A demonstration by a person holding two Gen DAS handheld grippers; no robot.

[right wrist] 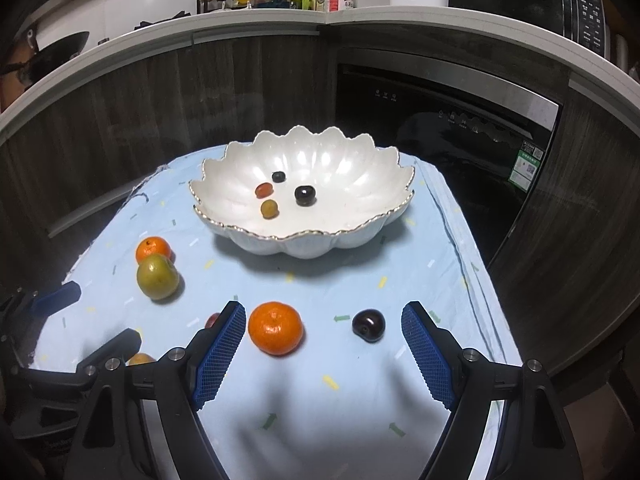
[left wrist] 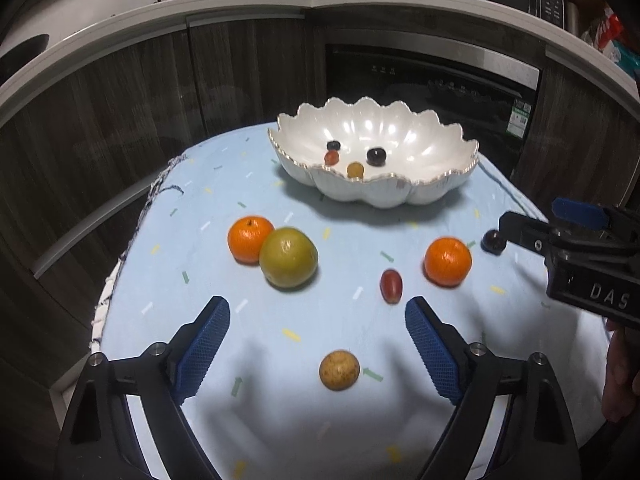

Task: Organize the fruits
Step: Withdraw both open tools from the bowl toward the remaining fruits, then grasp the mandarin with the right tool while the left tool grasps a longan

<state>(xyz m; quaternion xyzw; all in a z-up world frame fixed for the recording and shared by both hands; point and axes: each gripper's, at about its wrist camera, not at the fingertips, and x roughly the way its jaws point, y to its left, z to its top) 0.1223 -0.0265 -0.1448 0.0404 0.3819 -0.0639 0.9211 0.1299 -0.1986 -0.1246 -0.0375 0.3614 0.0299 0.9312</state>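
bowl: we saw the white scalloped bowl (right wrist: 304,216) at the far end of the bench (right wrist: 360,392), on the light blue cloth.
done: four small fruits were in it, namely a dark plum (right wrist: 304,195), a red one (right wrist: 264,189), a yellow one (right wrist: 269,208) and a small dark berry (right wrist: 278,177).
left: six pieces were on the cloth: two oranges (left wrist: 251,239) (right wrist: 275,328), a green fruit (left wrist: 289,258) touching the far-left orange, a red grape tomato (left wrist: 391,286), a dark cherry (right wrist: 368,325) and a tan round fruit (left wrist: 339,370).
progress: we judged it under halfway (small fruit in, all the big fruit out).
left hand-held gripper (left wrist: 318,350): jaws wide, holding nothing, tan fruit lay between the pads.
right hand-held gripper (right wrist: 324,354): jaws wide, holding nothing, near orange and cherry both sat just ahead between the fingers.
next: likely one of those three, we could not tell which.
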